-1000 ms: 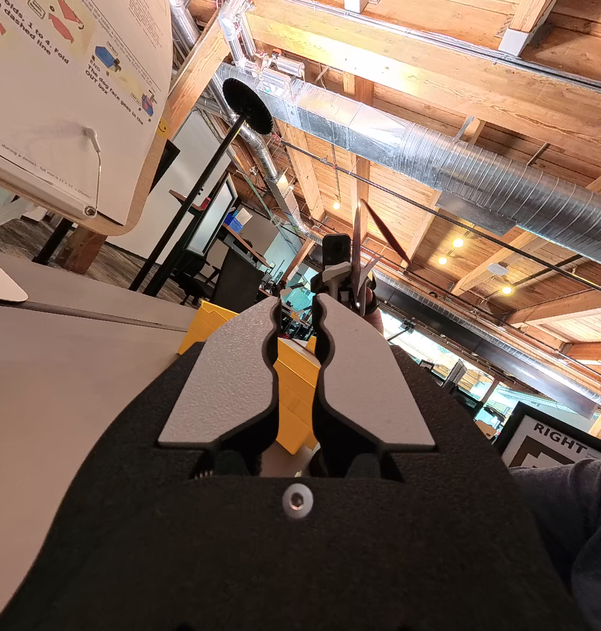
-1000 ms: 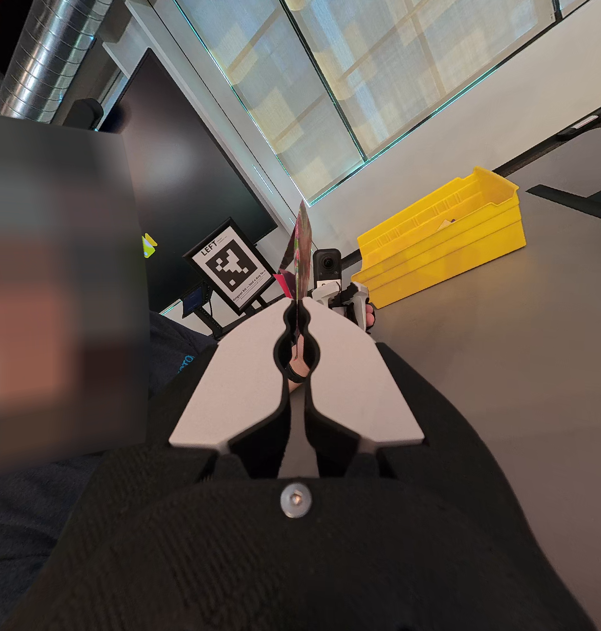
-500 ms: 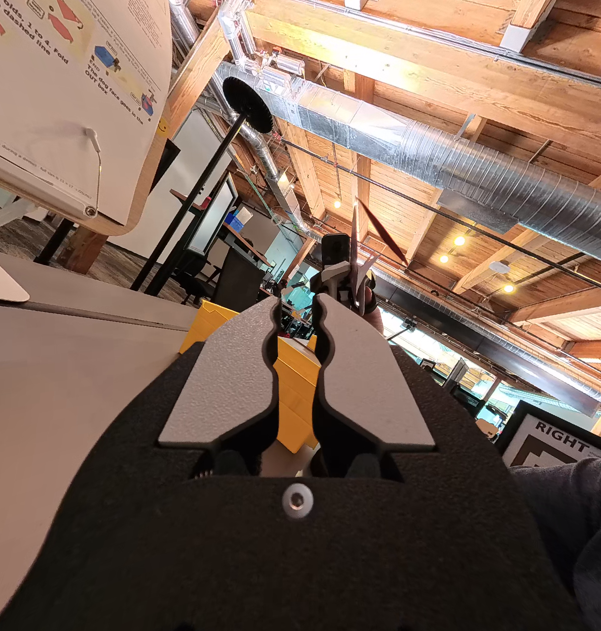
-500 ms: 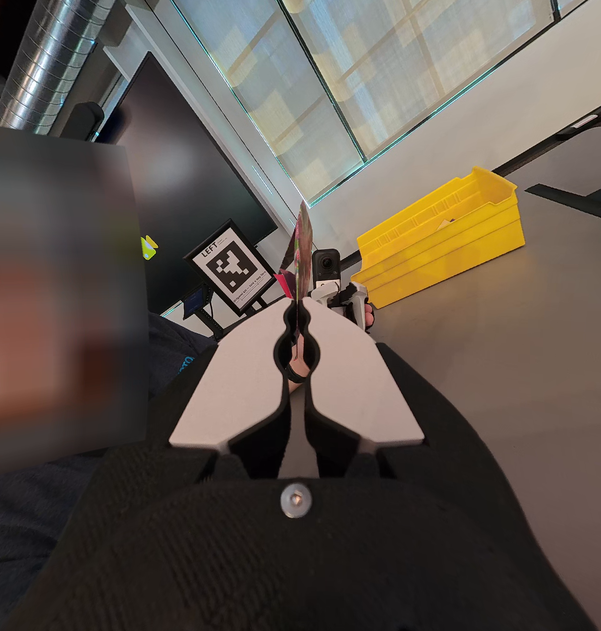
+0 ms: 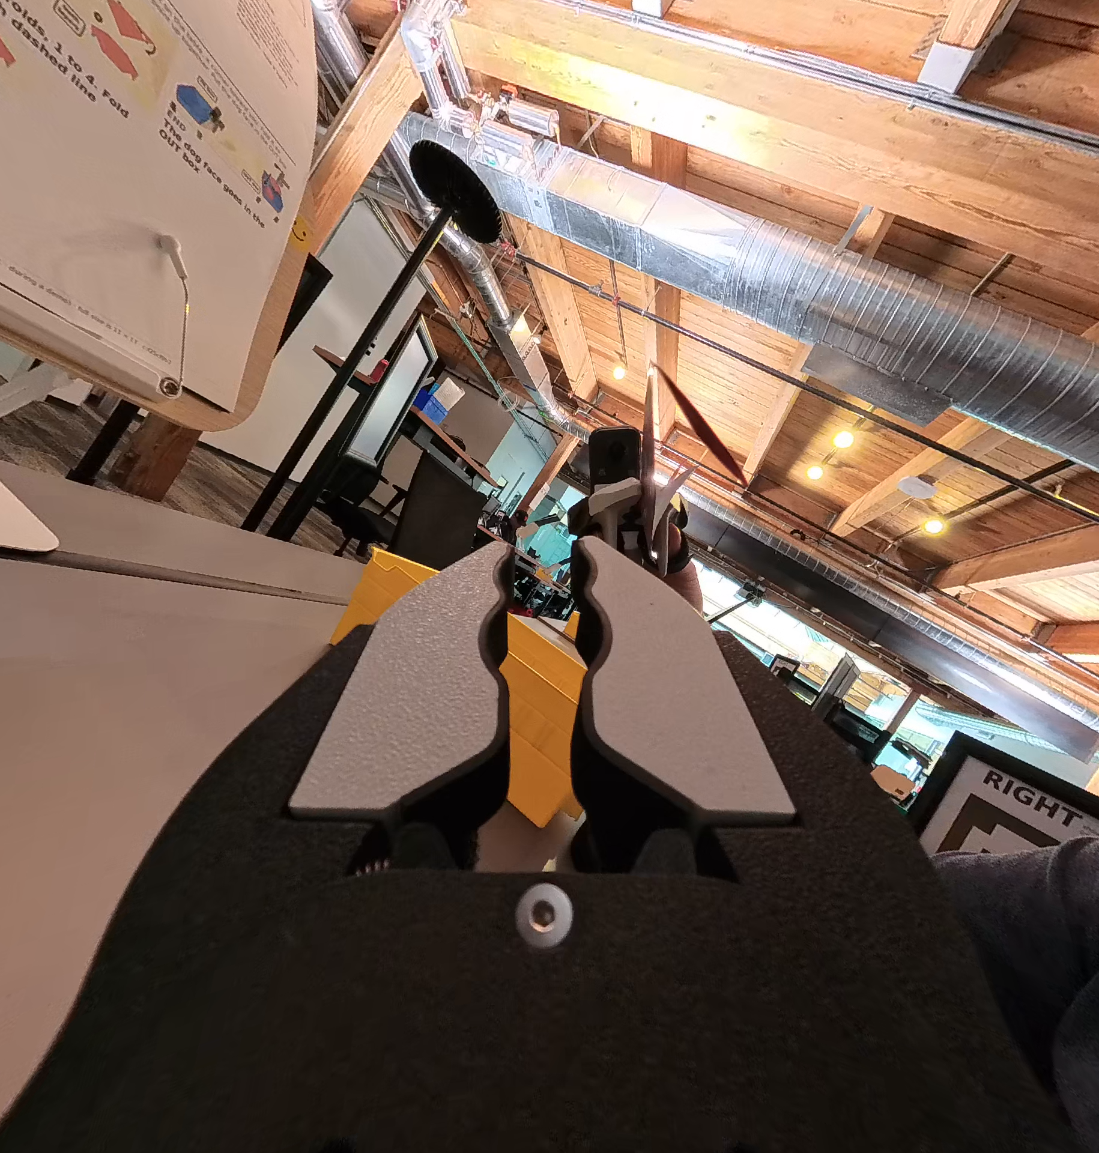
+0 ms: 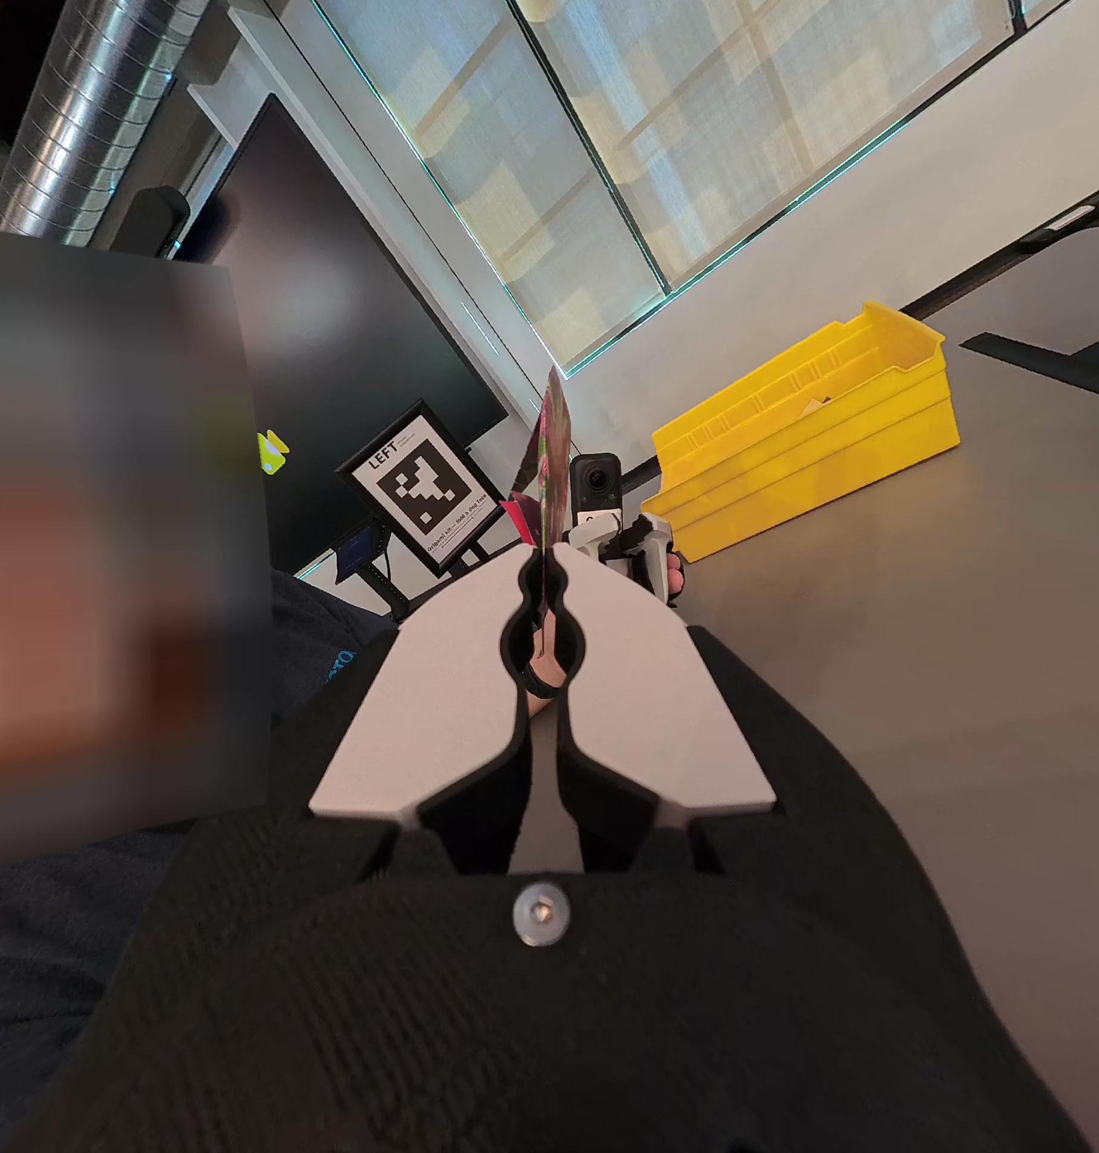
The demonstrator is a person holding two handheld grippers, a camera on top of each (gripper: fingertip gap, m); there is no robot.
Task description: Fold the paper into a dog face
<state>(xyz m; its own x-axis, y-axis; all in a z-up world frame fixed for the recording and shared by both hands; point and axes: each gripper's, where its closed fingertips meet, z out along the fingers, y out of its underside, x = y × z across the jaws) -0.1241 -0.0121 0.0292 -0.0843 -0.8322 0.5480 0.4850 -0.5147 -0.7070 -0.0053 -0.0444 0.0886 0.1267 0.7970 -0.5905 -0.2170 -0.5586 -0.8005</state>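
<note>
My right gripper (image 6: pixel 542 550) is shut on the folded patterned paper (image 6: pixel 553 449), which stands edge-on above its tips, held in the air over the grey table (image 6: pixel 909 686). A pink flap sticks out on its left side. In the left wrist view the right gripper (image 5: pixel 644 530) shows farther off with the paper (image 5: pixel 649 437) upright and a dark red flap angled out to the right. My left gripper (image 5: pixel 542 548) is slightly open and empty, pointing up toward the right gripper. It also shows in the right wrist view (image 6: pixel 622 536), just behind the paper.
A yellow bin (image 6: pixel 809 449) stands on the table behind the grippers and also shows in the left wrist view (image 5: pixel 534 674). A framed marker sign (image 6: pixel 422 486) stands at the left. An instruction sheet (image 5: pixel 98 156) and a black pole stand (image 5: pixel 360 374) are at the far left. My right fingertips sit around 15 cm from my left ones.
</note>
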